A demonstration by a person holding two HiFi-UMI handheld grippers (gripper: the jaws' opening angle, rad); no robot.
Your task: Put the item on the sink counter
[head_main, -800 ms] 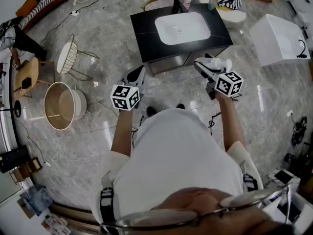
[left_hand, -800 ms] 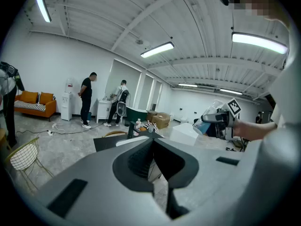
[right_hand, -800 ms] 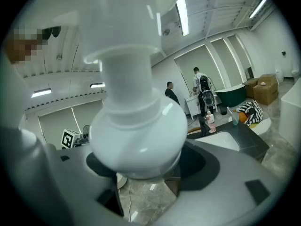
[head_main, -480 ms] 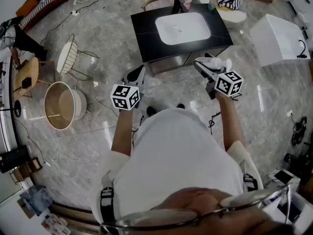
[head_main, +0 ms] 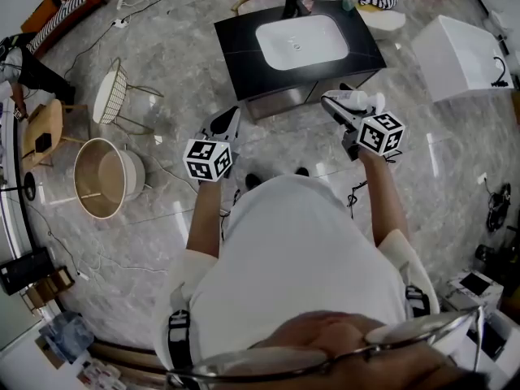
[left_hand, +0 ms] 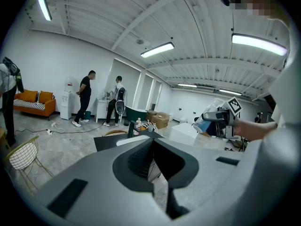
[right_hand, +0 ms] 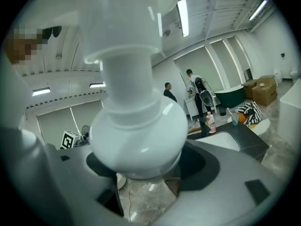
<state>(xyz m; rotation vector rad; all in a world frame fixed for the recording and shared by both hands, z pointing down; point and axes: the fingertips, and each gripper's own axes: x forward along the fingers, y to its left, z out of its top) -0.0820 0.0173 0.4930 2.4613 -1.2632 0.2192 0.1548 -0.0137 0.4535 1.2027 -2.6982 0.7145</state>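
Observation:
The sink counter (head_main: 244, 43) is a black cabinet with a white basin, standing ahead of me on the marble floor. My right gripper (head_main: 341, 104) is shut on a white pump bottle (head_main: 357, 101), held in the air short of the counter's front right corner. In the right gripper view the bottle (right_hand: 138, 126) fills the middle between the jaws, with the counter (right_hand: 244, 138) beyond. My left gripper (head_main: 223, 127) is shut and holds nothing, hanging short of the counter's front left. The left gripper view shows the counter (left_hand: 108, 142) past the closed jaws.
A dark faucet (right_hand: 203, 125) and a pink bottle (right_hand: 211, 121) stand at the back of the counter. A round wooden tub (head_main: 101, 175) and a wire chair (head_main: 114, 94) are on the left, a white box (head_main: 463, 55) on the right. Two people (left_hand: 85, 98) stand far off.
The counter has slid slightly upward in the head view. Both grippers stay at about the same place, and the bottle remains gripped.

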